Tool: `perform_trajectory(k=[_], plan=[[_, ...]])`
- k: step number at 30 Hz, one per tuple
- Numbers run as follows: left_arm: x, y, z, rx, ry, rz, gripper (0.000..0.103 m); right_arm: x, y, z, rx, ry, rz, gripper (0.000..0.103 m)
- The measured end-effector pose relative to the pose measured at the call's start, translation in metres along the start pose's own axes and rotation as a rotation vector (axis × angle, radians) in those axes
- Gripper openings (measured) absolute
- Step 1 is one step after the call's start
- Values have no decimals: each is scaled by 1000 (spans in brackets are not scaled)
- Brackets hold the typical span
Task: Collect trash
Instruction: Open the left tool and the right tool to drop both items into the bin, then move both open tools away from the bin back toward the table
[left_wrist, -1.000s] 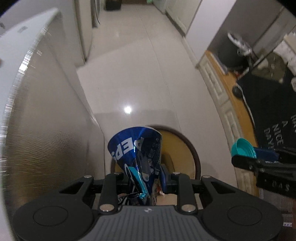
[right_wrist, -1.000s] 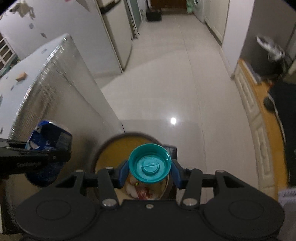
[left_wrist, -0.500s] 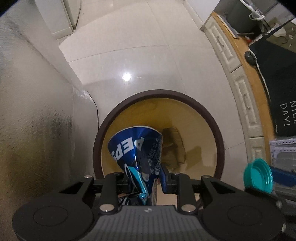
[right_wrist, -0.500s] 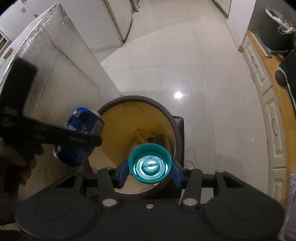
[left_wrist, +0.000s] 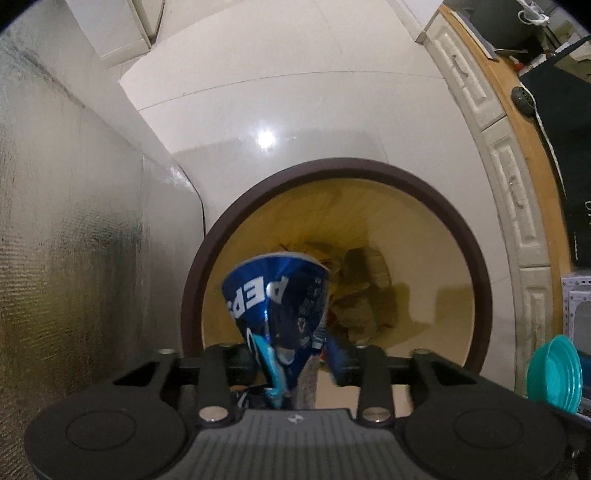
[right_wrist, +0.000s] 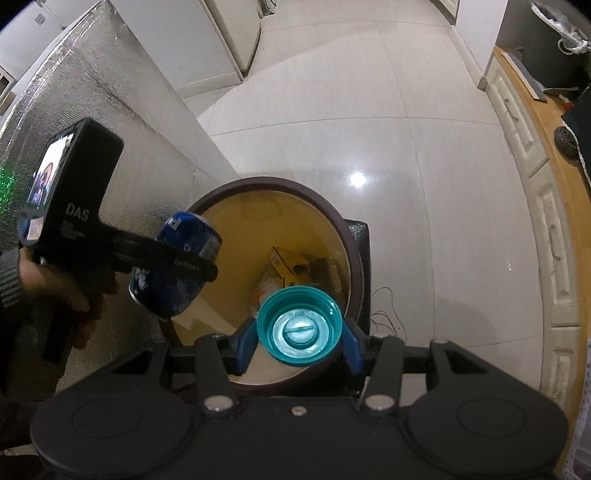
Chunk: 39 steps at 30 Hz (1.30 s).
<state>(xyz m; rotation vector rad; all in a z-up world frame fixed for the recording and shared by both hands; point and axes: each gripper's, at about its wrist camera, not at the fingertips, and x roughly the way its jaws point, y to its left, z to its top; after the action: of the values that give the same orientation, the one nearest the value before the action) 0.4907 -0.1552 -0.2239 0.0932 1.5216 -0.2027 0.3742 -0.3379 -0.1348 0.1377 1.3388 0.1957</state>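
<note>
A crushed blue Pepsi can (left_wrist: 277, 306) hangs over the left side of a round bin with a brown rim (left_wrist: 332, 164) and yellow inside. My left gripper (left_wrist: 291, 354) points straight down with its jaws opening; the can is still between them, and the right pad stands just off it. The right wrist view shows the same can (right_wrist: 177, 266) in the left gripper (right_wrist: 181, 264) at the bin's rim (right_wrist: 266, 181). My right gripper (right_wrist: 299, 332) is shut on a teal bottle cap (right_wrist: 299, 326) over the bin's near edge. That cap (left_wrist: 554, 373) also shows at the left view's right edge.
Cardboard scraps (left_wrist: 362, 288) lie at the bottom of the bin. A tall silver foil-covered box (left_wrist: 55, 221) stands tight against the bin's left side. A wood-topped white cabinet (left_wrist: 517, 184) runs along the right. A person's hand (right_wrist: 55, 280) holds the left gripper.
Both grippers have come down over the bin, which now fills more of each view. The left jaws have spread wider around the can. The right grip on the cap is unchanged.
</note>
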Motion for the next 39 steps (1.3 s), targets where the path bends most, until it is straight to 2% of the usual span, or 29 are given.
perform_trajectory(k=[1, 9, 15, 19, 21, 31, 39], plan=[[-1, 2, -1, -9, -8, -2, 52, 2, 0, 1, 1, 2, 2, 50], [-13, 19, -8, -51, -58, -23, 53, 22, 13, 9, -10, 28, 42, 50], [-33, 36, -20, -119, -106, -38, 53, 37, 28, 16, -18, 60, 84, 50], [-41, 44, -30, -153, -119, -41, 53, 46, 33, 18, -13, 91, 125, 54], [-43, 47, -34, -163, -117, -42, 53, 47, 36, 16, -12, 99, 121, 63], [-51, 45, -46, -147, -113, -52, 53, 38, 34, 4, -21, 112, 86, 63], [-71, 43, -56, -141, -145, -70, 55, 10, 19, -8, -5, 54, 62, 71]])
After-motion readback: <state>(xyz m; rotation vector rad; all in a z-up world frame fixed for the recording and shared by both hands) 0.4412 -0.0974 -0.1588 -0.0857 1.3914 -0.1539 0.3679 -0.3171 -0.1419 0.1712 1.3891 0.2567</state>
